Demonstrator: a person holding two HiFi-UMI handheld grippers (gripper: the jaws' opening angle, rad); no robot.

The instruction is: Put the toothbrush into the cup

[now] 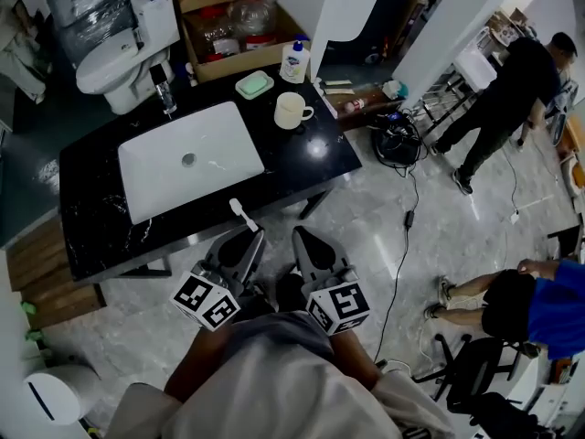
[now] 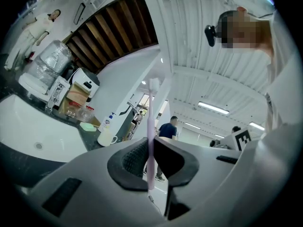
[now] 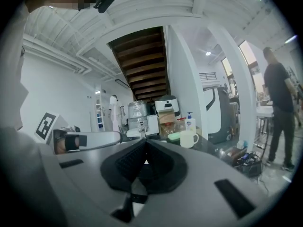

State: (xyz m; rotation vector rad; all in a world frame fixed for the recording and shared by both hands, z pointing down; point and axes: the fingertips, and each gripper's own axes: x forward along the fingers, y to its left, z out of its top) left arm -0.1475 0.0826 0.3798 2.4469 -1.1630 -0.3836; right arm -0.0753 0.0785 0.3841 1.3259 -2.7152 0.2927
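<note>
A pale pink toothbrush [image 2: 150, 131] stands upright between the jaws of my left gripper [image 2: 150, 162], which is shut on its handle. In the head view the brush head [image 1: 238, 210] pokes out past the left gripper [image 1: 245, 241] at the counter's near edge. The cream mug [image 1: 292, 111] stands on the black counter's far right part, right of the white sink [image 1: 146, 176]. It also shows small in the left gripper view as a cup [image 2: 106, 137] and in the right gripper view as a cup [image 3: 188, 138]. My right gripper [image 1: 306, 245] is shut and holds nothing, close beside the left one.
A green soap dish [image 1: 254, 84] and a soap bottle [image 1: 294, 61] sit behind the mug. A faucet [image 1: 165, 94] rises behind the sink. A toilet [image 1: 123, 53] and a cardboard box [image 1: 233, 35] stand beyond. Cables [image 1: 398, 144] lie on the floor at right, near two people [image 1: 507, 90].
</note>
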